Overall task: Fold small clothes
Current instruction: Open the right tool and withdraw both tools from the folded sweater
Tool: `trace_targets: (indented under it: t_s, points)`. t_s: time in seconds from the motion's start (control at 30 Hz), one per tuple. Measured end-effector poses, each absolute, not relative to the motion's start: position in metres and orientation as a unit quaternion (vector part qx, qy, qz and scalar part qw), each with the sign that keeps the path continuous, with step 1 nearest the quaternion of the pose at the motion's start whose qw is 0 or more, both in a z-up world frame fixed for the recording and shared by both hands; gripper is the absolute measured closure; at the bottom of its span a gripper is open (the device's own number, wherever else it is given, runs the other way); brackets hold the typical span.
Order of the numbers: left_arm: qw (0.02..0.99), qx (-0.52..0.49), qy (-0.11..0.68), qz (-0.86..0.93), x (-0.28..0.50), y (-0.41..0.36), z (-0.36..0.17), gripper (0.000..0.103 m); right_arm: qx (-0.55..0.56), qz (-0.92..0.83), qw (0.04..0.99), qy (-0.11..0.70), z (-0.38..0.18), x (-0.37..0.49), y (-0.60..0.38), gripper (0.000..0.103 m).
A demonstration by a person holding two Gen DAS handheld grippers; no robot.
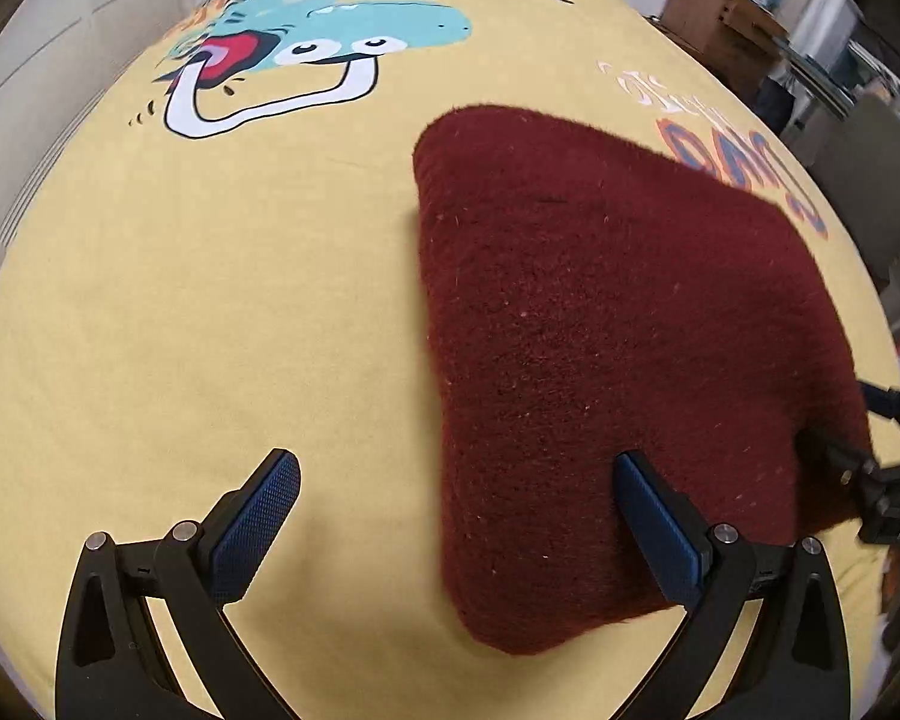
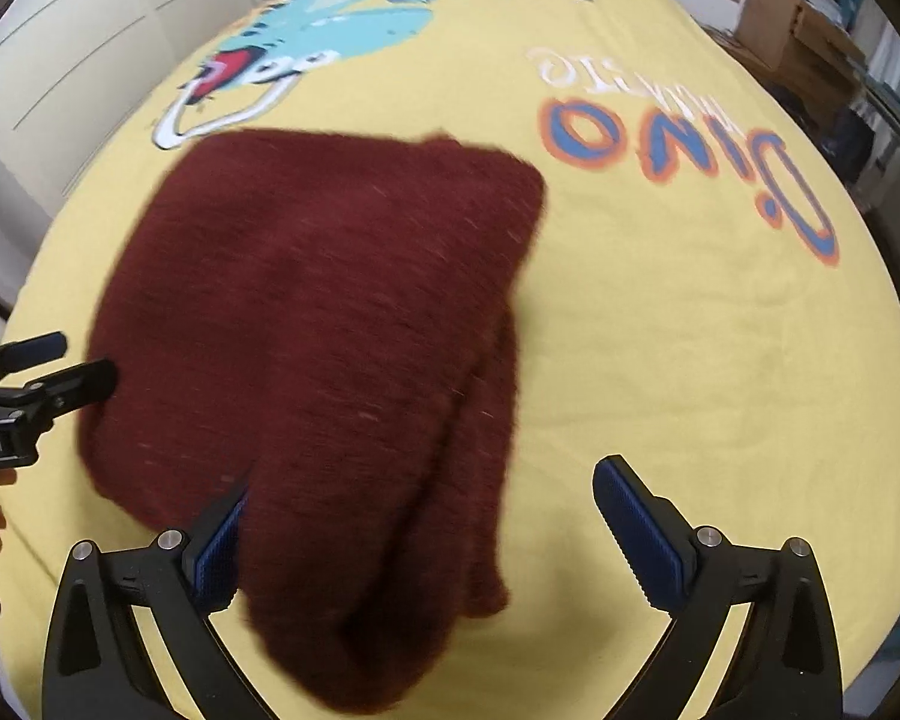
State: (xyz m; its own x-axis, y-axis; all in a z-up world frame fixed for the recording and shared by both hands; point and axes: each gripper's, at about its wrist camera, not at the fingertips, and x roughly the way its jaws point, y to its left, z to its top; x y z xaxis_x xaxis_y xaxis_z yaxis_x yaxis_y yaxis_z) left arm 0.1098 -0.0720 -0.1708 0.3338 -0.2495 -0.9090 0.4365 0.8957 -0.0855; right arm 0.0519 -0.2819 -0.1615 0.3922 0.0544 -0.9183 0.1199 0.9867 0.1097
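Note:
A folded dark red fuzzy garment (image 1: 618, 348) lies on a yellow dinosaur-print bedsheet (image 1: 210, 330). My left gripper (image 1: 456, 516) is open; its right finger rests over the garment's near-left part, its left finger over bare sheet. In the right wrist view the garment (image 2: 330, 330) lies centre-left with layered edges on its right side. My right gripper (image 2: 420, 516) is open, straddling the garment's near edge. The left gripper (image 2: 48, 372) shows at the garment's left edge, and the right gripper (image 1: 882, 468) at the garment's right edge.
The sheet carries a teal dinosaur print (image 1: 306, 42) at the far end and orange-blue lettering (image 2: 690, 180) on the right. Cardboard boxes (image 2: 792, 30) and shelves stand beyond the bed's right side. White panelled doors (image 2: 90, 48) are on the left.

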Motion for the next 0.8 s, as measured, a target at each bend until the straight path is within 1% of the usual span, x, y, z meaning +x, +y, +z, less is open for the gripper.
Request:
trace_targets:
  t_s: [0.27, 0.4, 0.63, 0.8]
  points:
    - [0.814, 0.070, 0.533, -0.218, 0.106, -0.065, -0.187, 0.000, 0.126, -0.020, 0.832, 0.540, -0.190, 0.041, -0.303, 0.001]
    - [0.810, 0.067, 0.539, -0.219, 0.105, -0.063, -0.177, 0.001, 0.122, -0.026, 0.835, 0.536, -0.184, 0.035, -0.300, 0.001]
    - [0.826, 0.068, 0.521, -0.204, 0.085, -0.054, -0.133, 0.001, 0.104, -0.034, 0.863, 0.493, -0.119, 0.016, -0.294, 0.001]
    - [0.849, 0.071, 0.487, -0.193, 0.060, -0.043, -0.088, 0.001, 0.091, -0.045, 0.882, 0.461, -0.068, -0.008, -0.296, 0.001]
